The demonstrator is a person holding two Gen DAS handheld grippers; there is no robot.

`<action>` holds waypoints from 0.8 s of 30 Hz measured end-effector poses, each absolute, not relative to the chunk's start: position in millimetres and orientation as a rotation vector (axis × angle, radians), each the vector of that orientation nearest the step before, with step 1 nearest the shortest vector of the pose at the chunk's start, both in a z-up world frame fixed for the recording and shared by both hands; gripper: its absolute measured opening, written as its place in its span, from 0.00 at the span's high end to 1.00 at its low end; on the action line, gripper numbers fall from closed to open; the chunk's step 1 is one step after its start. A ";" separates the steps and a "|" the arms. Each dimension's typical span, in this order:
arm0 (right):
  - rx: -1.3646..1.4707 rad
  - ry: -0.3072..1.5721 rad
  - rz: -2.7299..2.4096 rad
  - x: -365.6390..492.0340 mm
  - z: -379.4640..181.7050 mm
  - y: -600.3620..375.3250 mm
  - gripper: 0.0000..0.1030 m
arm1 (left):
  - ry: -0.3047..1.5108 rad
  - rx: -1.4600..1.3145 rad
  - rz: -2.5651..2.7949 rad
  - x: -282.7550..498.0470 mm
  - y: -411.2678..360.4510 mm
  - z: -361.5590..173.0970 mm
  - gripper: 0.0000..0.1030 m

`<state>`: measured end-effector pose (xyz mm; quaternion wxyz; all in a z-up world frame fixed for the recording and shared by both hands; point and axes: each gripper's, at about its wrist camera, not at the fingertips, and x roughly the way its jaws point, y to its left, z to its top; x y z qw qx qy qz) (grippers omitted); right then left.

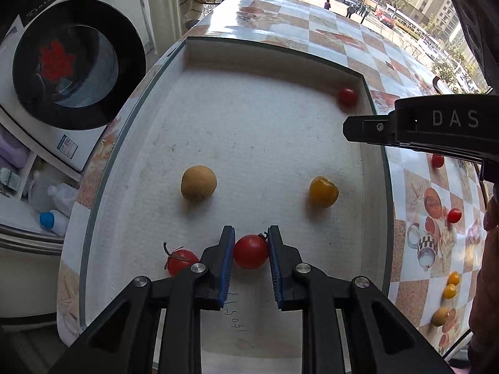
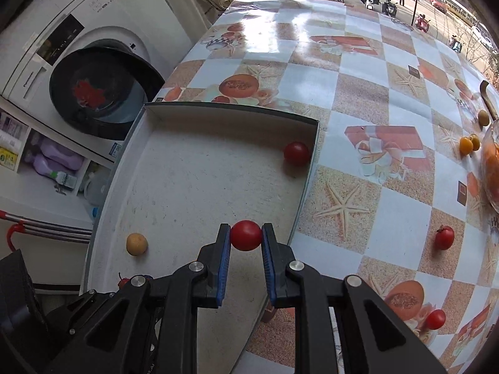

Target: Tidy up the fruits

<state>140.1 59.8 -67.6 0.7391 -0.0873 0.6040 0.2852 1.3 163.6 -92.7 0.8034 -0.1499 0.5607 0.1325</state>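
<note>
A shallow white box lid (image 1: 280, 59) lies on the table (image 1: 414, 193). In the left wrist view my left gripper (image 1: 251, 241) is shut on a red cherry tomato (image 1: 251, 251) low over the lid's near part. Inside the lid lie a tan round fruit (image 1: 198, 183), a yellow tomato (image 1: 323, 191), a stemmed red tomato (image 1: 181, 260) and a red tomato (image 1: 347, 96) in the far right corner. In the right wrist view my right gripper (image 2: 246, 233) is shut on another red tomato (image 2: 246, 235) above the lid's right side (image 2: 307, 184).
Loose red tomatoes (image 2: 444, 237) (image 2: 435, 319) and small yellow fruits (image 2: 469, 145) lie on the checkered tablecloth (image 2: 358, 99) right of the lid. A glass bowl (image 2: 491, 171) stands at the far right edge. A washing machine (image 2: 93, 93) stands left of the table.
</note>
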 end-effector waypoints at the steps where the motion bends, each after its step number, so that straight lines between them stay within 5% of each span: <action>1: -0.196 1.326 0.626 140.4 -68.9 62.8 0.79 | 1.202 -0.314 0.283 1.5 163.2 -92.8 0.78; 14: -0.282 1.364 0.626 139.4 -94.6 82.9 0.78 | 1.213 -0.278 0.282 3.7 159.5 -94.4 0.77; 17: -0.290 1.368 0.648 138.2 -93.6 85.1 0.68 | 1.221 -0.264 0.287 6.4 156.7 -94.3 0.77; 20: -0.282 1.359 0.652 138.4 -91.0 86.6 0.47 | 1.229 -0.258 0.285 7.5 154.7 -94.7 0.74; 22: -0.270 1.356 0.656 137.9 -87.3 85.4 0.44 | 1.221 -0.253 0.292 6.6 154.1 -92.8 0.25; 24: -0.252 1.350 0.664 137.7 -82.2 82.8 0.39 | 1.174 -0.228 0.309 2.3 152.7 -85.2 0.19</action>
